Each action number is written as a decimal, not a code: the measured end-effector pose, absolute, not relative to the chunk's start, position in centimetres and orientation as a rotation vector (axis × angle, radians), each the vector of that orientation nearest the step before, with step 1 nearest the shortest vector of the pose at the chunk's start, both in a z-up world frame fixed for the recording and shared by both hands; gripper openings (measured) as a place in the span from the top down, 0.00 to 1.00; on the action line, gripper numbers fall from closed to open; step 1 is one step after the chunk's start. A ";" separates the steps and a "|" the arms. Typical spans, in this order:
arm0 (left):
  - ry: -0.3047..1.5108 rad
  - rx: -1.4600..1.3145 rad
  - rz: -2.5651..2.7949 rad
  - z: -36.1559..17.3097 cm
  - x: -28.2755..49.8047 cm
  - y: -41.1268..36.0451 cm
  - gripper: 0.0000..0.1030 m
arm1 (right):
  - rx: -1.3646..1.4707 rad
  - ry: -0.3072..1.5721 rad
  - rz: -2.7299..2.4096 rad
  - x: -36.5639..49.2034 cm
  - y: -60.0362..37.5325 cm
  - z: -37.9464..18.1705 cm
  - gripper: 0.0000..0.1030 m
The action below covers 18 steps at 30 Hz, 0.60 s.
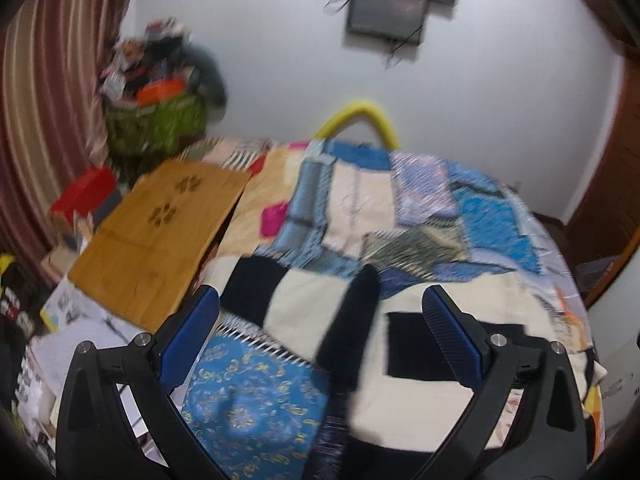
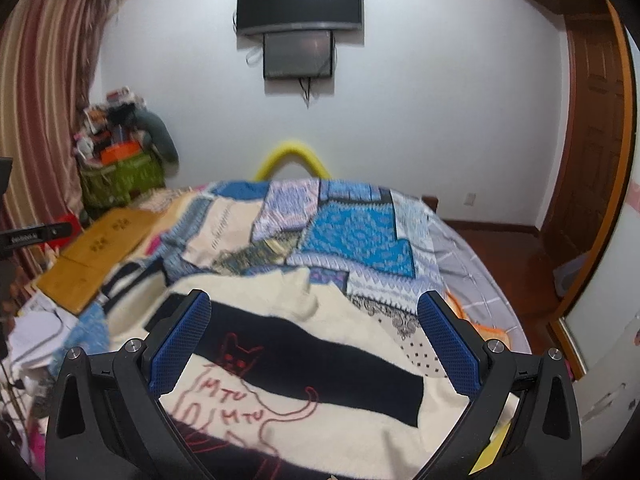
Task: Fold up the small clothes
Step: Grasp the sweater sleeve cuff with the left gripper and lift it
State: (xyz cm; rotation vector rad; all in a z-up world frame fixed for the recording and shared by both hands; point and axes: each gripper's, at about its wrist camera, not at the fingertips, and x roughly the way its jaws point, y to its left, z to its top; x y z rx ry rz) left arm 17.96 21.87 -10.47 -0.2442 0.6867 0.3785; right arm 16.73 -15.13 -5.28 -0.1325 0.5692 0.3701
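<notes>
Both grippers, left gripper (image 1: pixel 320 324) and right gripper (image 2: pixel 314 334), hold jaws open over the cream-and-black knit garment (image 2: pixel 328 360) at lower centre: soft, light, limp; pinch an edge.

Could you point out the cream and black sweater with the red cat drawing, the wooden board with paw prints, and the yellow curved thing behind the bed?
sweater (image 2: pixel 320 364): right wrist view, black stripe.
wooden board (image 1: pixel 160 236): left wrist view, top face.
yellow curved thing (image 2: pixel 294 152): right wrist view, arch top.

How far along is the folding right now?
Done: nothing looks folded; the cream-and-black knitted sweater with a red cat outline lies rumpled on the patchwork bedspread. In hand: nothing; left gripper and right gripper hover open. Left: every fold.
</notes>
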 end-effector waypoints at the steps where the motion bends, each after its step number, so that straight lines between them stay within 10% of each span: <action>1: 0.712 -0.245 0.423 -11.6 18.6 22.9 0.01 | -0.140 0.593 0.365 17.4 -15.0 -5.7 0.00; 10: 0.912 -0.218 0.548 -20.1 23.0 28.2 0.01 | -0.149 0.731 0.341 21.9 -14.8 -8.1 0.00; 18: 1.022 -0.360 0.547 -24.8 24.9 31.2 0.20 | -0.106 0.813 0.346 24.4 -14.9 -10.2 0.00</action>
